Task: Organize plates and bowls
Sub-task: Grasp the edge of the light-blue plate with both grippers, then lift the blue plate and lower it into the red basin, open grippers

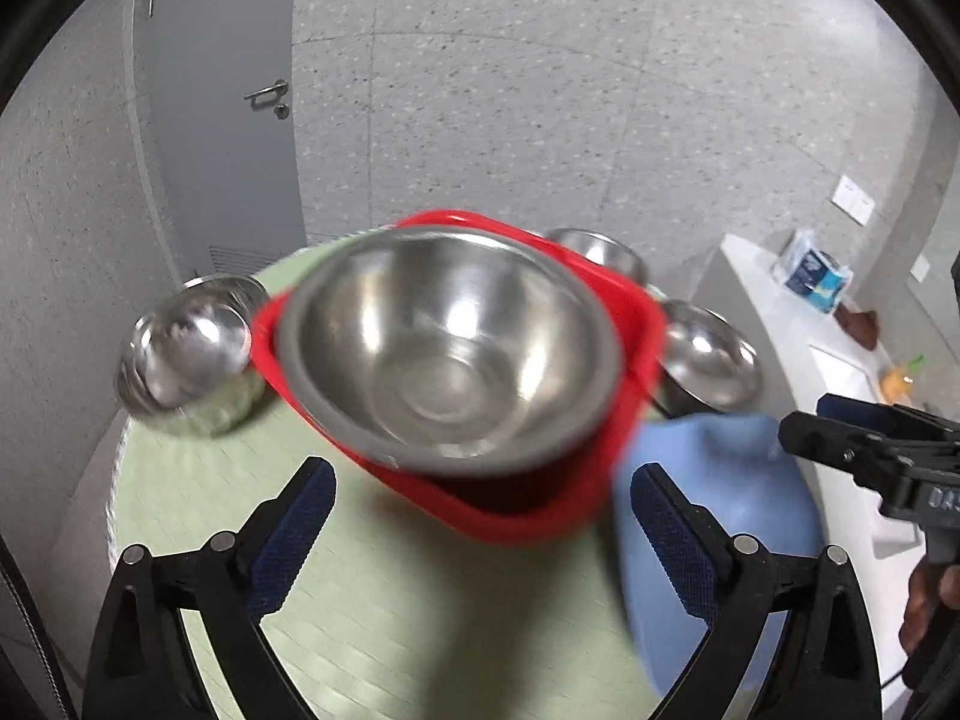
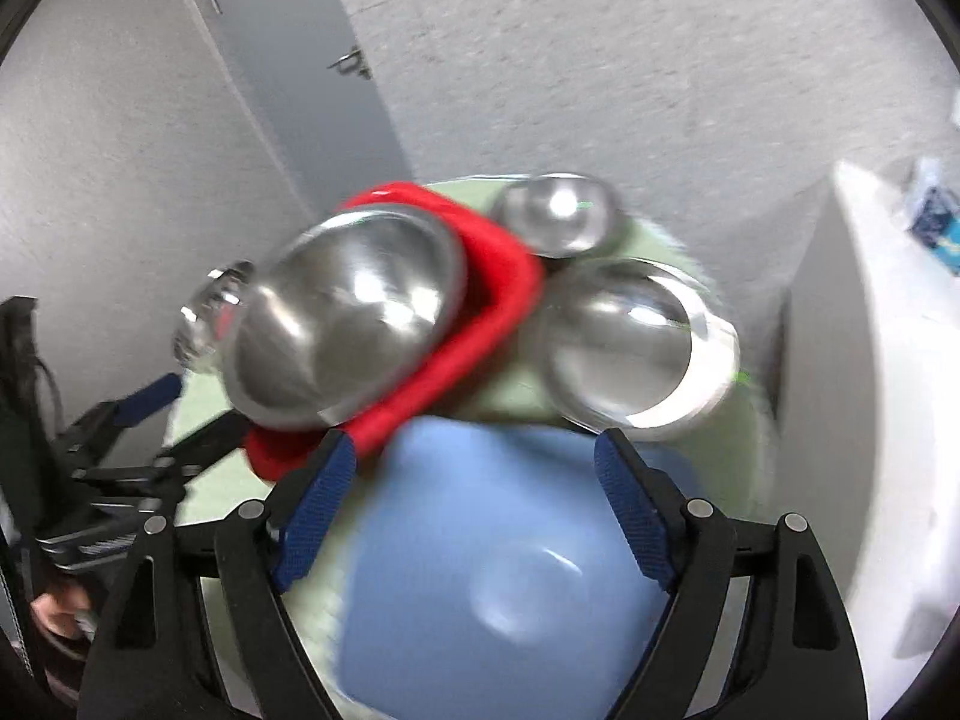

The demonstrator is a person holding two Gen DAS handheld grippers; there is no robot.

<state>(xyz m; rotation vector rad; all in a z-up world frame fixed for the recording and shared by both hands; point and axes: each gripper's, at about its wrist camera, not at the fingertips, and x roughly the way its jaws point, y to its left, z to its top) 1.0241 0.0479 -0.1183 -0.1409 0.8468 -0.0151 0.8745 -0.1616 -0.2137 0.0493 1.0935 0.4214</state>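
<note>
Steel bowl [image 1: 450, 348] sits mouth-up in red basin [image 1: 636, 324].

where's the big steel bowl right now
The big steel bowl sits in the red tray at the middle of the left wrist view, on the green table, with the blue bowl at its lower right.
</note>
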